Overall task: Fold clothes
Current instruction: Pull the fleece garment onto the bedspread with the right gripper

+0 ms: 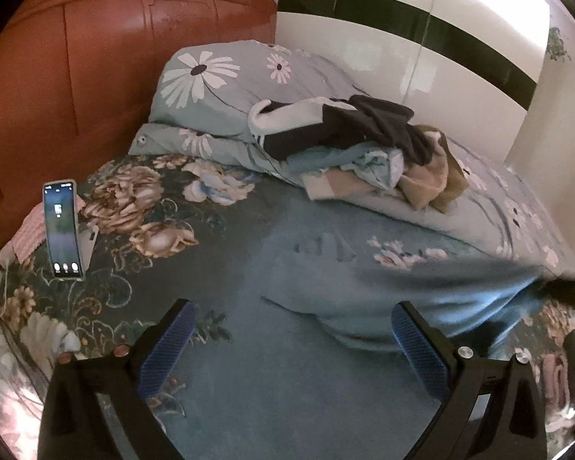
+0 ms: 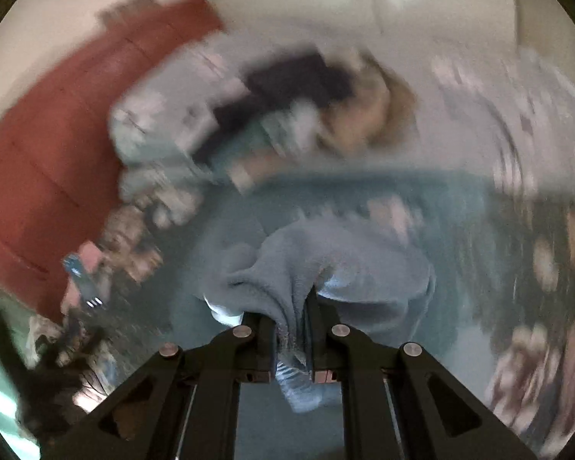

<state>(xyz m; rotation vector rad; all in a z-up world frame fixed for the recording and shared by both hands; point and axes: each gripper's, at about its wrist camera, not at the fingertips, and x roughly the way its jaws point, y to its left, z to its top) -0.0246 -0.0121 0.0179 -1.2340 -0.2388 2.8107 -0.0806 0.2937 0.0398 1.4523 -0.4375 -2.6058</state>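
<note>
- The right gripper (image 2: pixel 294 339) is clenched on a bunched edge of the blue garment (image 1: pixel 421 303), which lies spread on the bed (image 1: pixel 165 207).
- The left gripper (image 1: pixel 289 341) is released, above the cloth.
- More clothes (image 1: pixel 364 145) are piled near the pillow (image 1: pixel 211 84).
- I judge a fold in progress: carry the edge low and lay it flat.

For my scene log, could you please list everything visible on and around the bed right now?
Blue garment: one, light blue, on the bed, pinched by the right gripper.
Clothes pile: one, dark, tan and pale blue, on the duvet.
Duvet: one, pale blue, daisy print, far side.
Phone: one, screen lit, propped up at left.
Headboard: one, reddish brown.
Left gripper: open, empty.
Right gripper: shut on the garment.
</note>
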